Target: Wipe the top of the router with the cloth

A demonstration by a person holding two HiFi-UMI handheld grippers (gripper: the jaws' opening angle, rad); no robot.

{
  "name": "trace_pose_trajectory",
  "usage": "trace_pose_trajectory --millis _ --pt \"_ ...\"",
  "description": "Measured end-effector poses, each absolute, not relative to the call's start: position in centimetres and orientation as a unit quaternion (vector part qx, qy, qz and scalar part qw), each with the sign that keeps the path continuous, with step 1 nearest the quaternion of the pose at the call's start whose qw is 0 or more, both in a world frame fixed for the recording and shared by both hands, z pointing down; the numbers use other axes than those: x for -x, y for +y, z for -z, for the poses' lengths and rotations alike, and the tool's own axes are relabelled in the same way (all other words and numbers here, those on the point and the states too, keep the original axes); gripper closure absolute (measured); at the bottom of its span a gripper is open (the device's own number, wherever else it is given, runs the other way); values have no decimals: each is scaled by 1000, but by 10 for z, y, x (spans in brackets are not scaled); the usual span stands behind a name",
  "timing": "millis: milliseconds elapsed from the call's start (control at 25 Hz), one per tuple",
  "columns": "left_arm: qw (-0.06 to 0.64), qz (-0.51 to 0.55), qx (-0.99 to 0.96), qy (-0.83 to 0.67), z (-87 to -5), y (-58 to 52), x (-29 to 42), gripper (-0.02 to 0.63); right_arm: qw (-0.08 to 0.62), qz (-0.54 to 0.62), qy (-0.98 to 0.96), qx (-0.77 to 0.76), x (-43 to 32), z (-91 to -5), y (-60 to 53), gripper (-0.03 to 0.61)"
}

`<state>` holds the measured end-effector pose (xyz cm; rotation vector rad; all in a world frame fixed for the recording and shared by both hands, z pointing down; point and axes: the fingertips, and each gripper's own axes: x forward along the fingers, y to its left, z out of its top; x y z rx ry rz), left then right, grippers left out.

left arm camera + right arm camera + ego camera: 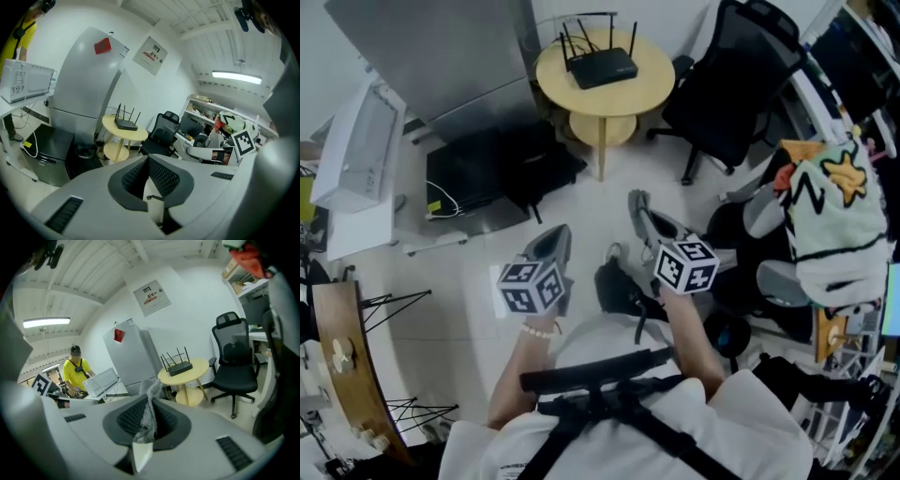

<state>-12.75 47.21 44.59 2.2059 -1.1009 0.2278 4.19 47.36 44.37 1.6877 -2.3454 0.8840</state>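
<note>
The black router (pixel 602 66) with several antennas lies on a round yellow table (pixel 652 89), well ahead of both grippers. It also shows small and far off as the router (pixel 125 124) in the left gripper view and the router (pixel 180 367) in the right one. My right gripper (pixel 148 420) is shut on a grey cloth (pixel 151 394) that sticks out past its tips. My left gripper (pixel 148 173) is shut with nothing in it. In the head view the left gripper (pixel 553 242) and right gripper (pixel 638 204) are held side by side above the floor, pointing at the table.
A black office chair (pixel 731 84) stands right of the table. A tall grey cabinet (pixel 441 56) and a black box (pixel 469 173) stand to its left, with a white appliance (pixel 356 150) beyond. A person in yellow (pixel 77 371) stands at the far left.
</note>
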Motion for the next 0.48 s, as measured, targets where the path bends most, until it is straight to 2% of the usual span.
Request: trace_pose_trajectory --millis 480 --pt "317 -86 -833 -445 -433 305 62 617 61 -296 -804 -512 -84 -439 295 540"
